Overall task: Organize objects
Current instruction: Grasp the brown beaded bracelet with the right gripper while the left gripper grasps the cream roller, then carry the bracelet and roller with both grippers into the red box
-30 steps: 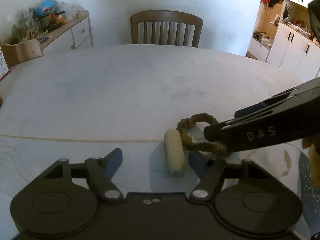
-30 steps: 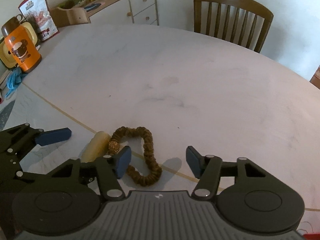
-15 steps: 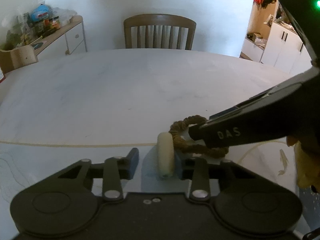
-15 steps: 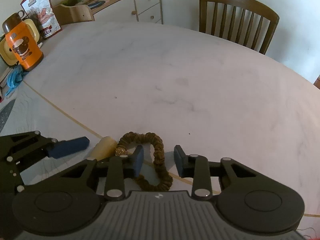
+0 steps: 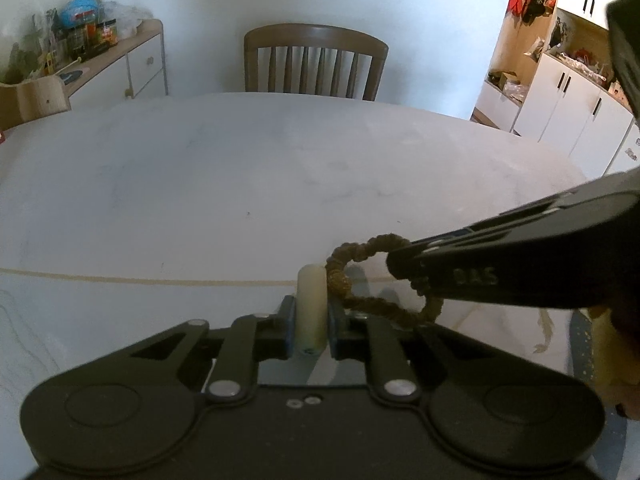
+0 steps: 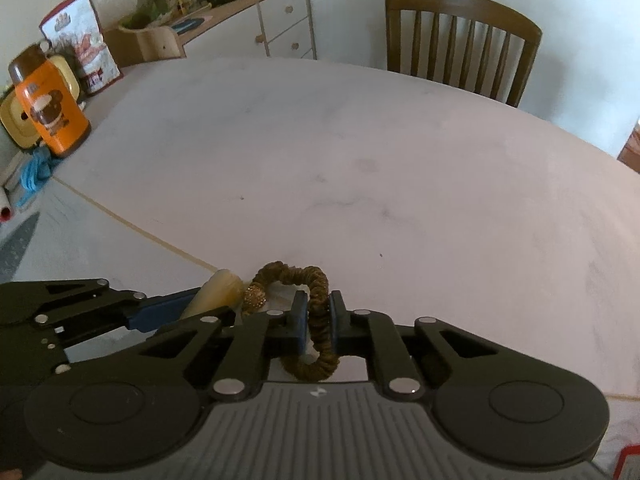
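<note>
— Two grabs at once: the cream cylinder (image 5: 311, 312) sits clenched in the left gripper (image 5: 311, 322), low over the desk (image 5: 240, 184); the brown scrunchie (image 6: 316, 320) is pinched by the right gripper (image 6: 319, 322).

— Risk?

— The scrunchie's loop touches the cylinder; pulling apart could snag it and twist the cylinder loose.

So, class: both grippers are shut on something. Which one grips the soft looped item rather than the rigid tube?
The right gripper: its pads pinch the brown hair scrunchie. The left gripper clamps the cream cylinder instead.
</note>
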Demonstrator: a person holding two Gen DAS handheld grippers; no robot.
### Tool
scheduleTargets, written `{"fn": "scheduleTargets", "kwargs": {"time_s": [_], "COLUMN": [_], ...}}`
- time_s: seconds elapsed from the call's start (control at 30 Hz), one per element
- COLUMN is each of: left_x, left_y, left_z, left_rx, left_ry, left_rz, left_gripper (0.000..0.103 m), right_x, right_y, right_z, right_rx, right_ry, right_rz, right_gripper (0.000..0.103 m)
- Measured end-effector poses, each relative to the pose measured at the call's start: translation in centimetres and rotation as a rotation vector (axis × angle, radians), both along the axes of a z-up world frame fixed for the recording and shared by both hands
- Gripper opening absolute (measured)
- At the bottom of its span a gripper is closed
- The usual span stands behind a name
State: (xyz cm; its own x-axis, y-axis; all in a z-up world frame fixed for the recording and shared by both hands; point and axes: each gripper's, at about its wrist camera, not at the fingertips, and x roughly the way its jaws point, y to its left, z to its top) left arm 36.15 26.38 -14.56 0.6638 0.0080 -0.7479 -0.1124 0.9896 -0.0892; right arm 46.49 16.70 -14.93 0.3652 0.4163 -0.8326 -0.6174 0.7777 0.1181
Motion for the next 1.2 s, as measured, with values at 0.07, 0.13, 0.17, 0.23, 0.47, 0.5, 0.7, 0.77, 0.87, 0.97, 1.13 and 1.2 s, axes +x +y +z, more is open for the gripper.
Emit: {"fn": "scheduleTargets", "kwargs": {"time_s": [0.07, 0.13, 0.17, 0.23, 0.47, 0.5, 0.7, 0.77, 0.87, 0.97, 1.13, 1.2], "left_x": [-0.2, -0.4, -0.6, -1.0, -2.4, -2.7, -4.1, -4.6, -5.3, -6.0, -6.9, -7.1], "left_y": [-0.2, -0.5, -0.6, -0.9, -2.1, -2.4, -4.3, -5.2, -6.6, -8.3, -11.9, -13.4], "left_z": [0.2, 0.4, 0.6, 0.9, 3.2, 3.6, 6.1, 6.9, 8.2, 9.2, 10.6, 11.1], "left_rx": [0.004, 0.007, 0.009, 0.006, -0.008, -0.006, -0.04, -0.046, -0.048, -0.041, -0.02, -0.011], "left_ry": [0.003, 0.005, 0.005, 0.002, 0.001, 0.001, -0.007, -0.008, -0.01, -0.011, -0.005, -0.003], "left_rz": [-0.002, -0.007, -0.01, -0.017, -0.044, -0.05, -0.069, -0.076, -0.087, -0.104, -0.129, -0.139], "left_gripper": [0.013, 0.013, 0.013, 0.013, 0.013, 0.013, 0.013, 0.013, 0.013, 0.013, 0.013, 0.013], "right_x": [-0.4, -0.9, -1.2, -1.7, -4.0, -4.3, -6.8, -7.5, -8.8, -9.6, -10.8, -11.2], "right_y": [-0.6, -1.1, -1.4, -2.2, -5.3, -5.9, -9.6, -10.8, -12.7, -14.8, -19.3, -21.4], "right_z": [0.3, 0.7, 0.9, 1.5, 4.5, 5.0, 8.0, 9.0, 10.4, 11.6, 12.9, 13.5], "right_rx": [0.014, 0.023, 0.028, 0.043, 0.092, 0.1, 0.155, 0.172, 0.17, 0.163, 0.183, 0.185], "right_ry": [0.008, 0.009, 0.009, 0.013, 0.013, 0.015, 0.022, 0.024, 0.014, 0.004, -0.007, -0.019], "right_rz": [-0.018, -0.027, -0.032, -0.044, -0.085, -0.09, -0.139, -0.149, -0.154, -0.167, -0.196, -0.207], "right_gripper": [0.01, 0.01, 0.01, 0.01, 0.01, 0.01, 0.01, 0.01, 0.01, 0.01, 0.01, 0.01]}}
